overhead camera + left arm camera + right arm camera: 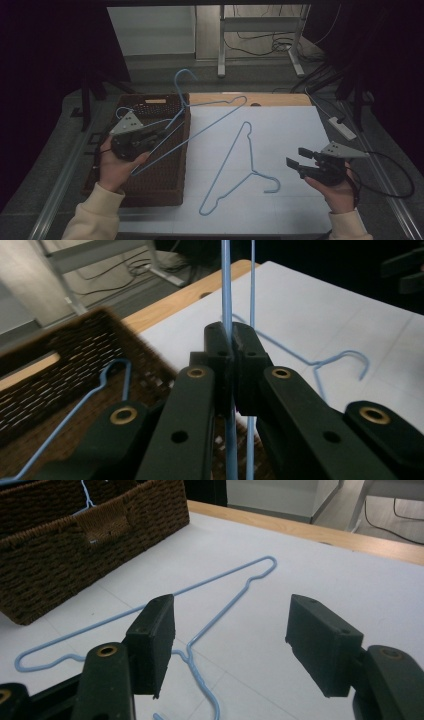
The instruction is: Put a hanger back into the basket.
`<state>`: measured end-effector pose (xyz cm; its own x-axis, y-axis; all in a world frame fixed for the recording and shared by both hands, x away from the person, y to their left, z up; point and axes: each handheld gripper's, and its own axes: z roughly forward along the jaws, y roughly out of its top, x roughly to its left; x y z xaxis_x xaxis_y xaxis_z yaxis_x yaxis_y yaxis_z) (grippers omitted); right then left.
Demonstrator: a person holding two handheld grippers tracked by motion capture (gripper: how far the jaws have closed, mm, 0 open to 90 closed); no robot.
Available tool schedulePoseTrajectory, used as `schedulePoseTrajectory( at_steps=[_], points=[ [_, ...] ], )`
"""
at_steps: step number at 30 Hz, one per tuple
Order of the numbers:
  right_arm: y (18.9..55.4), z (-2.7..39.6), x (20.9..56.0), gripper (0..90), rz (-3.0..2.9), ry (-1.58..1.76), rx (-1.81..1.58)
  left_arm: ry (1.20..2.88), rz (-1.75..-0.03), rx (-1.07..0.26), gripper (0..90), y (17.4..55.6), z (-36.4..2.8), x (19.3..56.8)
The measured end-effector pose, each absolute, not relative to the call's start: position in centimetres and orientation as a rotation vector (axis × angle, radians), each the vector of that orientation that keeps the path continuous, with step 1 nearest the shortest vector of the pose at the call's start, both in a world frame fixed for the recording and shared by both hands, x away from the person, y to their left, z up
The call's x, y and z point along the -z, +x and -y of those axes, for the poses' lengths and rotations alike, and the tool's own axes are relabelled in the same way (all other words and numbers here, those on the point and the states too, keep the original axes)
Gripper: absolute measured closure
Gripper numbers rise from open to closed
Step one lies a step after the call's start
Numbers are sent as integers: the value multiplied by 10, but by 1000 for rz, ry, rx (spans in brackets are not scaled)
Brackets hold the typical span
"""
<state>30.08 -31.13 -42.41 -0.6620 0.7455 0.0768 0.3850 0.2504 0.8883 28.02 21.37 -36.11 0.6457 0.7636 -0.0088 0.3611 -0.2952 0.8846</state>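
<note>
The held hanger [200,112] — thin blue wire — is clamped in the left gripper [159,134], whose jaws are pressed together on one of its wires; in the left gripper view that wire [226,300] runs straight up out of the closed jaws, with a second strand just beside it to the right. From the gripper the hanger slants up and away over the wicker basket [165,180], its hook [184,79] standing above the basket's far rim and its far shoulder reaching out over the white worktop [290,135]. The basket sits directly under this gripper, and another blue hanger [107,380] lies inside it, below and to the left of the jaws.

A second hanger [240,170] lies flat on the worktop between the two grippers, well apart from the held one, hook end nearest the right gripper [295,162]. That gripper stands wide with nothing between its jaws — it hovers above the sheet, and in the right gripper view the flat hanger [220,595] stretches ahead of and between the spread jaws, with the basket beyond on the left.
</note>
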Motion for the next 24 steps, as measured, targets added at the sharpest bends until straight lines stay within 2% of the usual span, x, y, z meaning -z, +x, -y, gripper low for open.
schedulePoseTrajectory(
  at_steps=[13,24],
  points=[
    [303,307,434,362,-2211,1026,-1372,1843,-1045,-613,872,270,-276,372],
    [303,306,439,359,-2231,1023,-1367,1857,-1132,-637,872,276,-300,386]
  ],
)
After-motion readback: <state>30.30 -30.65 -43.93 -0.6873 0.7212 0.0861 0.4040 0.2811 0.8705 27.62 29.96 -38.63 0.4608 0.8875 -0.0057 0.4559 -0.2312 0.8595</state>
